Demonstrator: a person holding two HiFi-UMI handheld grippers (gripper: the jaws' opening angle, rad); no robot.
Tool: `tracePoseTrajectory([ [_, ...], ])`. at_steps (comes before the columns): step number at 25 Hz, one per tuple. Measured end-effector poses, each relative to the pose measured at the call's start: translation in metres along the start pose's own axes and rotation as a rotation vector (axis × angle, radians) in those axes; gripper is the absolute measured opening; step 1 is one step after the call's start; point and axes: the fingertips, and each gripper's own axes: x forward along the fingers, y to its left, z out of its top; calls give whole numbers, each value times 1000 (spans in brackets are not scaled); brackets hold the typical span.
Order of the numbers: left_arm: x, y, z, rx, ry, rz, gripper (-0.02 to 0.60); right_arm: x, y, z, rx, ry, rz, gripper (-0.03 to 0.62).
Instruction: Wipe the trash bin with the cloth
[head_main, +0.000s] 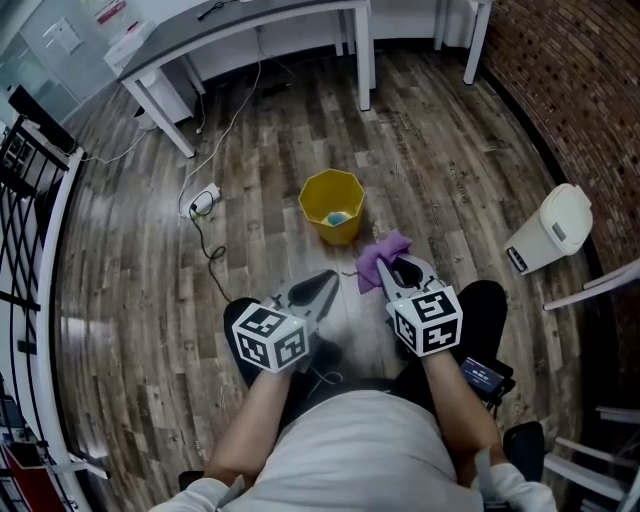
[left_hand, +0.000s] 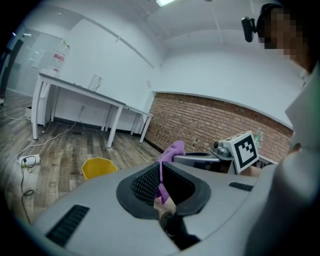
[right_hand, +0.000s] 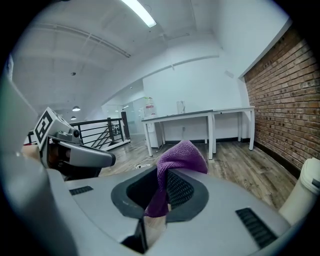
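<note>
Cloth (head_main: 383, 255), purple, is pinched between the jaws of the right gripper (head_main: 386, 270), low in front of the person's knees and above the wood floor (head_main: 130, 300). In the right gripper view it runs lengthwise along the jaws, one end hanging down between them and the bunched bulk poking out past the tips. In the head view that bulk points toward the yellow bin (head_main: 340, 232). The left gripper (head_main: 328, 280) sits just beside it to the left, apart from the cloth, jaws pressed together on nothing. Each gripper's cube carries black-and-white square markers, with no words on them.

Just ahead, the yellow bin stands upright on open floor, mouth up, something blue (head_main: 337, 217) at its bottom, with clear boards all round it. A power strip (head_main: 203, 200) and its cable lie left of it. A white bin (head_main: 555, 228) stands well off to the right, by the brick wall (head_main: 570, 90). A railing (head_main: 25, 200) edges the left side. Farthest off is a white table (head_main: 230, 30); the papers beyond it are too small to read.
</note>
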Motion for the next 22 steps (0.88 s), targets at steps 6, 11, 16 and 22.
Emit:
tracePoseTrajectory([
  [6, -9, -8, -4, -1, -12, -1, 18, -18, 11, 3, -3, -26, 11, 48],
  [11, -14, -12, -5, 6, -35, 1, 18, -28, 16, -1, -15, -27, 15, 48],
  [16, -21, -14, -7, -1, -52, -25, 17, -34, 17, -4, -27, -30, 7, 48],
  [22, -24, -15, -10, 23, -42, -27, 17, -42, 17, -3, -28, -38, 0, 48],
])
